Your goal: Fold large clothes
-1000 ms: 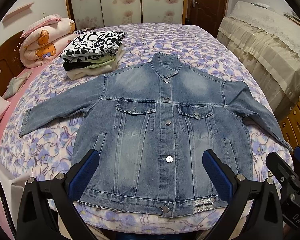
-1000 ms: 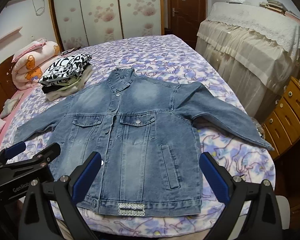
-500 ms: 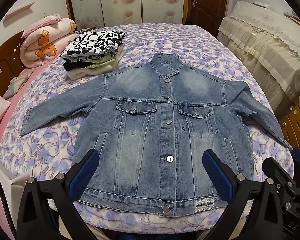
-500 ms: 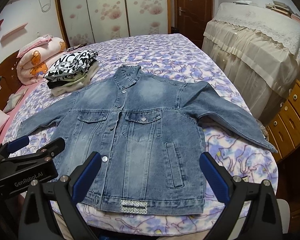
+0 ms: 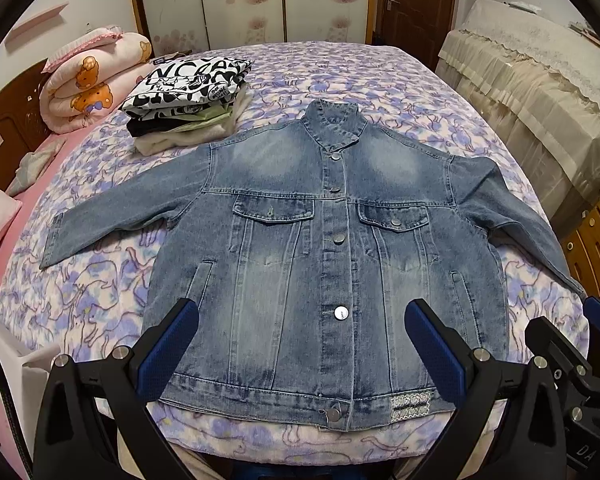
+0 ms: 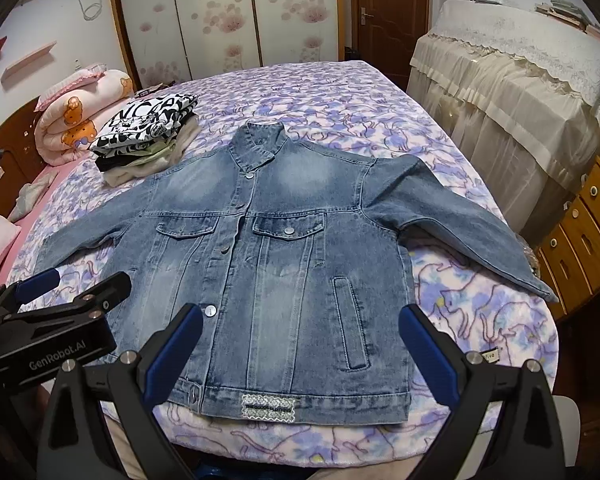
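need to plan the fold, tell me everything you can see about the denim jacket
The denim jacket is faded light blue, lying flat and face up on the bed, buttoned shut with metal buttons, collar pointing to the far side. Both sleeves spread out sideways; the right one reaches the bed's edge. It has two flap chest pockets, two slit side pockets, and a patterned patch by the hem. Neither open gripper touches it, and the stack of folded clothes sits near its left shoulder.

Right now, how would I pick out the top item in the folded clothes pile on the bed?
Start at the bed with its purple patterned cover and find the denim jacket spread flat. Beyond its sleeve on the headboard side sits a folded pile; the top item is white with bold black lettering, unlike the plain pieces below.
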Demonstrator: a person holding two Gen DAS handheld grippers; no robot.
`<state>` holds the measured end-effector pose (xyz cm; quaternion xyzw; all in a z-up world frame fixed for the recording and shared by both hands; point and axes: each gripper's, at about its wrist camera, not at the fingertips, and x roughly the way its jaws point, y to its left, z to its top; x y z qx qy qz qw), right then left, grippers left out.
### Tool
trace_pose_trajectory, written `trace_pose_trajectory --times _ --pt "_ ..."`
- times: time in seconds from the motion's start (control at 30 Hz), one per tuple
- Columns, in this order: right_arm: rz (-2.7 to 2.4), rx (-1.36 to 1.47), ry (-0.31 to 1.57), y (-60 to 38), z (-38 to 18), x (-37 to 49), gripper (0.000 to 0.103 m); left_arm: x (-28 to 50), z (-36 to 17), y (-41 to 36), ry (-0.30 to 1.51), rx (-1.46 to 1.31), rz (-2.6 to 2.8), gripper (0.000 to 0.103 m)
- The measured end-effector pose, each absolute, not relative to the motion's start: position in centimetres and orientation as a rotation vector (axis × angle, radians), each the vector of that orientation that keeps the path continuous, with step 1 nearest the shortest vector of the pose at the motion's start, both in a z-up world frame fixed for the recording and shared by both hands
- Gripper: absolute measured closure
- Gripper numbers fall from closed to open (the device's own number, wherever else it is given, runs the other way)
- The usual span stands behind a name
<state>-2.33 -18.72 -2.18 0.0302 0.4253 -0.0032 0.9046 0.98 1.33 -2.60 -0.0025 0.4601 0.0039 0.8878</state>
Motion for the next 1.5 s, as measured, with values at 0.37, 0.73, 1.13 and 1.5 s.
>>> trace_pose_trajectory --times 0.37,0.73,1.13,1.5 --pt "0.008 0.043 0.864 -18.5 -2.1 -2.4 0.004 1.2 -2.8 0.8 0.965 0.001 0.009 0.001" --pt "0.043 0.079 0.851 -19.8 -1.6 -2.2 0.004 2.2 -3.1 -0.4 0.984 0.027 0.001 0.001" --pt "0.015 0.13 0.831 -25.2 -1.1 -0.2 0.004 6.2 -1.3 -4.6 0.946 0.157 -0.076 0.001" --pt "-0.124 0.221 0.799 -33.1 -2.3 1.8 0.004 11.7 1.4 -12.1 0.81 0.306 -0.181 0.001"
